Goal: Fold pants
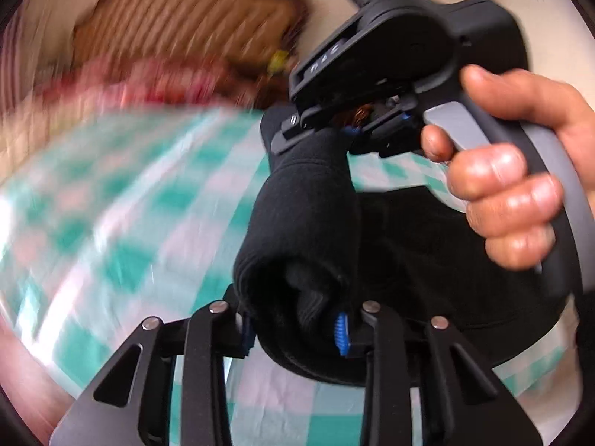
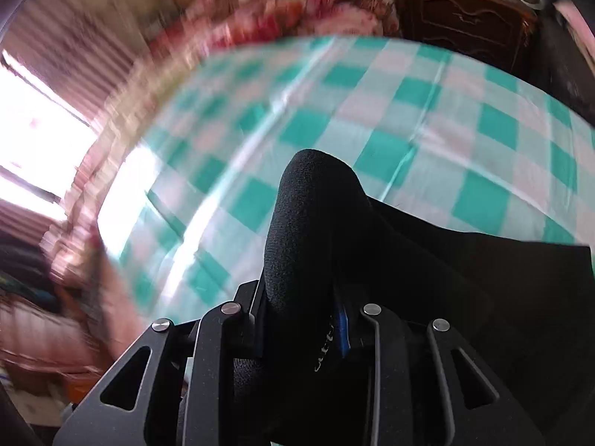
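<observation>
op: i'm looking down my left gripper [image 1: 297,330] and it is pinching a thick roll of the black pants [image 1: 297,230]; the fabric bulges between the two fingers, and a blue pad [image 1: 340,334] presses into it on the right side.

obs: and your right one?

op: the right gripper [image 1: 316,126] shows in the left view, a hand [image 1: 509,189] wrapped round its grey handle. it is clamped on the far end of the same roll. in its own camera the right gripper [image 2: 301,334] has a rounded hump of the black pants [image 2: 308,230] squeezed between its fingers, with a strip of blue pad visible on the right.

obs: where do the pants sit overall?

op: strung between both grippers, lifted at the gripped part. the rest of the cloth spreads out dark to the right, lying over the green and white checked sheet [image 2: 334,111] of the bed.

obs: anything else around?

op: much is blurred. in the left view i make out a brown ribbed cushion or pillow [image 1: 186,18] at the far end, and red-and-pink patterned bedding [image 1: 130,78] beside it. in the right view a dark wooden cabinet [image 2: 468,22] stands past the bed's far corner, and bright light comes from the left.
</observation>
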